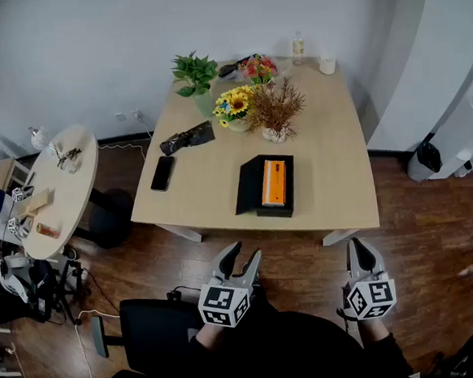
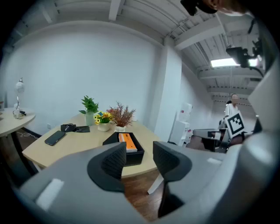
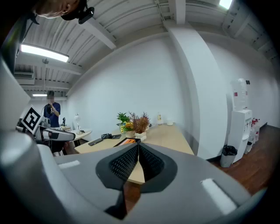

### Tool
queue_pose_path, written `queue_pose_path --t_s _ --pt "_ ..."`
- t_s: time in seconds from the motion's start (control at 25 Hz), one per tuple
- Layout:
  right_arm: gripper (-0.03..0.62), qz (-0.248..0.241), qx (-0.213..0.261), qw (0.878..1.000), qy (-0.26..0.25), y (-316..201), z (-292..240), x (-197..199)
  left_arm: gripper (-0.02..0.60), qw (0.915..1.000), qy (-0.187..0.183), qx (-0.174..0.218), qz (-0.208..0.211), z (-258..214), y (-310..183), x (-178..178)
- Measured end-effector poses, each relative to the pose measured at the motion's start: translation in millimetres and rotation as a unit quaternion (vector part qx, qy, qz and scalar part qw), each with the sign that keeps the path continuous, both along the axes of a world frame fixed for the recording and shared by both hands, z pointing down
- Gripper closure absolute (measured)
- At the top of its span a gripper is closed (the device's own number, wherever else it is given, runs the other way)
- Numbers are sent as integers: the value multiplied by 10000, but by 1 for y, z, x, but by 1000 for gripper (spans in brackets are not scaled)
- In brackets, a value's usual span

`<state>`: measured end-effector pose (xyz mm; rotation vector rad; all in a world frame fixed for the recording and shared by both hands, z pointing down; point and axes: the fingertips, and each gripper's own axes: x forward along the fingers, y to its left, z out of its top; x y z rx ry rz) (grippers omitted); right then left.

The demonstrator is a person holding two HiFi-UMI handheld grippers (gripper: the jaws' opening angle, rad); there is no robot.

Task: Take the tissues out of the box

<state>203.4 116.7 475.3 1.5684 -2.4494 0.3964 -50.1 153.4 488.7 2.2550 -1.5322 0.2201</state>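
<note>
A black open box (image 1: 265, 187) with an orange pack of tissues (image 1: 274, 181) inside lies on the wooden table (image 1: 331, 144), near its front edge. The left gripper view shows the same box (image 2: 126, 150) and its orange pack (image 2: 127, 143) beyond the jaws. My left gripper (image 1: 243, 257) hangs in front of the table over the floor, open with nothing between its fingers. My right gripper (image 1: 360, 249) is held off the table's front right, shut and empty. Both are well short of the box.
Flower pots (image 1: 272, 108), a green plant (image 1: 195, 75), a phone (image 1: 163, 173), a black pouch (image 1: 188, 137), a bottle (image 1: 297, 47) and a cup (image 1: 327, 63) sit on the table. A round side table (image 1: 57, 190) stands left. A black chair (image 1: 150, 329) is under my arms.
</note>
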Motion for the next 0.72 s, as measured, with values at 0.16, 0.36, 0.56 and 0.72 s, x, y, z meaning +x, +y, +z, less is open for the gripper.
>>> queue_pose_path --t_s 0.16,0.36,0.56,0.72 --pt "530 -171 -410 9990 -17 -74 20 -80 408 9987 -72 24 500 1 -74 -41" --pt "402 -415 -1176 9919 228 -131 55 -158 407 9948 -109 -319 957 22 -120 -68" --pt "292 -358 -1794 9831 86 -164 80 -203 406 9951 -54 -631 756 37 -141 -91" --pt "273 -300 -2333 9719 107 -188 106 -226 407 9965 -172 -711 407 32 -152 -109"
